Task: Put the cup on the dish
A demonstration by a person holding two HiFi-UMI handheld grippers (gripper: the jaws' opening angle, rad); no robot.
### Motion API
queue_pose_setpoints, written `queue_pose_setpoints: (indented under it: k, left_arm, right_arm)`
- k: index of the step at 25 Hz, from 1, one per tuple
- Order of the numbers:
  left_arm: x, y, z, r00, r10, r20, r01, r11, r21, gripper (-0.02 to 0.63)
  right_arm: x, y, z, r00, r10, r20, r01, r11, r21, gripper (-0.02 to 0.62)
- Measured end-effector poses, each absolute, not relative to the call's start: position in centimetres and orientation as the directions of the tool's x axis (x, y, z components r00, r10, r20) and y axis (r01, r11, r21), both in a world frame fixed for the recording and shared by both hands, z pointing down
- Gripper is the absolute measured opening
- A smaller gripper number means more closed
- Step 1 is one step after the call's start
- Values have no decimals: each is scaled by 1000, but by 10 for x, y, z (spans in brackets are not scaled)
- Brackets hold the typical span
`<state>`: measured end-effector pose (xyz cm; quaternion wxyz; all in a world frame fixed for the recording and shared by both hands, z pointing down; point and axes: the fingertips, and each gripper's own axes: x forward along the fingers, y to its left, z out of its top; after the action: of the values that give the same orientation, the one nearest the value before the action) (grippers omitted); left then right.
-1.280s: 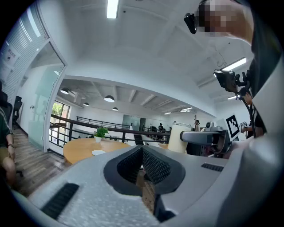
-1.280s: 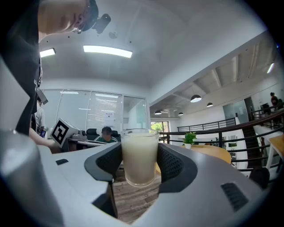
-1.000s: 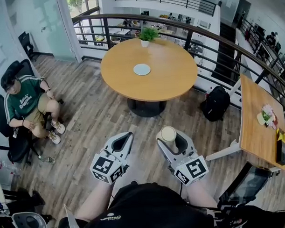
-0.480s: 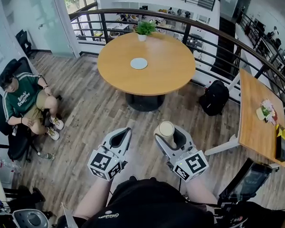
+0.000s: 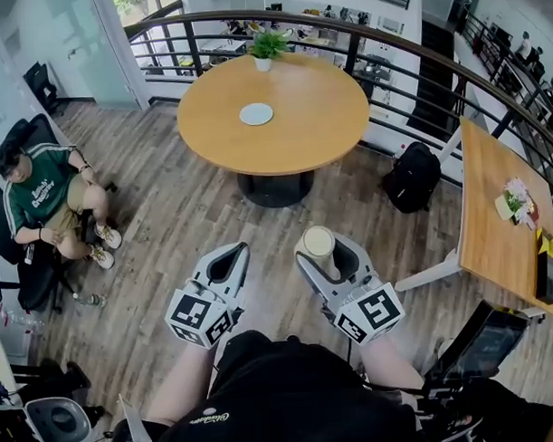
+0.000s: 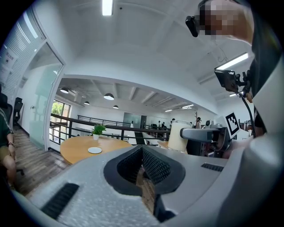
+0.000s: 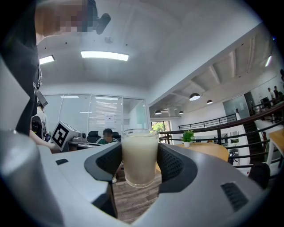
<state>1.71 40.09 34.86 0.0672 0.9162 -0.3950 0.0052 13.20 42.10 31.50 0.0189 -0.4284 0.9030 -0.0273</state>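
A glass cup [image 5: 318, 243] of milky white liquid stands upright between the pads of my right gripper [image 5: 321, 252], which is shut on it above the wooden floor. In the right gripper view the cup [image 7: 140, 155] fills the gap between the two jaws of the right gripper [image 7: 140, 170]. A small white dish [image 5: 256, 114] lies on the round wooden table [image 5: 310, 133] well ahead of both grippers. My left gripper [image 5: 229, 264] hovers beside the right one, its jaws together with nothing in them. The left gripper view shows the dish [image 6: 94, 150] far off and the cup [image 6: 179, 136] to the right.
A potted plant [image 5: 266, 46] stands at the table's far edge. A black railing [image 5: 416, 57] curves behind the table. A person in a green shirt [image 5: 40, 201] sits at the left. A black backpack [image 5: 411, 179] lies on the floor, and another wooden table [image 5: 499, 226] stands at the right.
In the head view the round table and dish have slid up and to the left. Both grippers keep their places in the view, the cup still held in the right one.
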Motion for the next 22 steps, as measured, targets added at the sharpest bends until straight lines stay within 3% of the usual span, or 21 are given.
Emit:
queue_pose_setpoints:
  k: [22]
  left_arm:
    - [25, 346, 353, 678, -734, 41, -731, -669, 134, -6]
  right_arm:
    - [133, 366, 322, -655, -756, 7, -755, 654, -46, 245]
